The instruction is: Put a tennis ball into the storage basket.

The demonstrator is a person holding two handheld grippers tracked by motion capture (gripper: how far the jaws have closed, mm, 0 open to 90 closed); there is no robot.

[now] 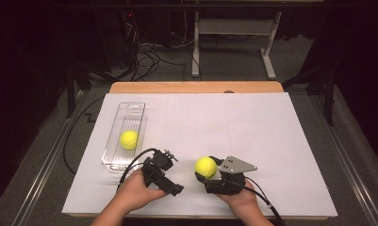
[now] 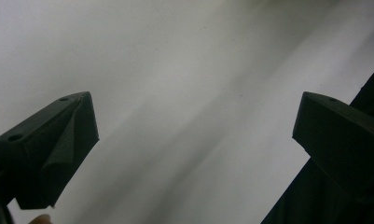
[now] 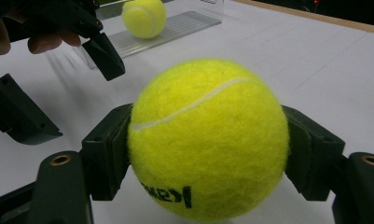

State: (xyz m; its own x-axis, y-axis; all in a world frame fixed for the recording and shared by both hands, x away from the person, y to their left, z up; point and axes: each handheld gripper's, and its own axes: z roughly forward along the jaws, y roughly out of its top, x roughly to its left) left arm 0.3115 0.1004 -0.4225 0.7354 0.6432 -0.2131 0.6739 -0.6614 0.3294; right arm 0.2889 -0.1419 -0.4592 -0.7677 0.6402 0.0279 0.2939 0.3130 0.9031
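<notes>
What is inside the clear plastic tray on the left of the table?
One yellow tennis ball lies inside the clear tray, near its middle. The rest of the tray looks empty. The tray floor under the ball is covered.

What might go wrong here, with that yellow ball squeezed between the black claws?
1. The held tennis ball is round and gripped only at its two sides by the right gripper, so it might slip out and roll across the white table.
2. The left gripper, its jaws open, sits close beside it; a careless swing may bump it.
3. The clear tray already holds another ball, and dropping this one in could knock that.
</notes>
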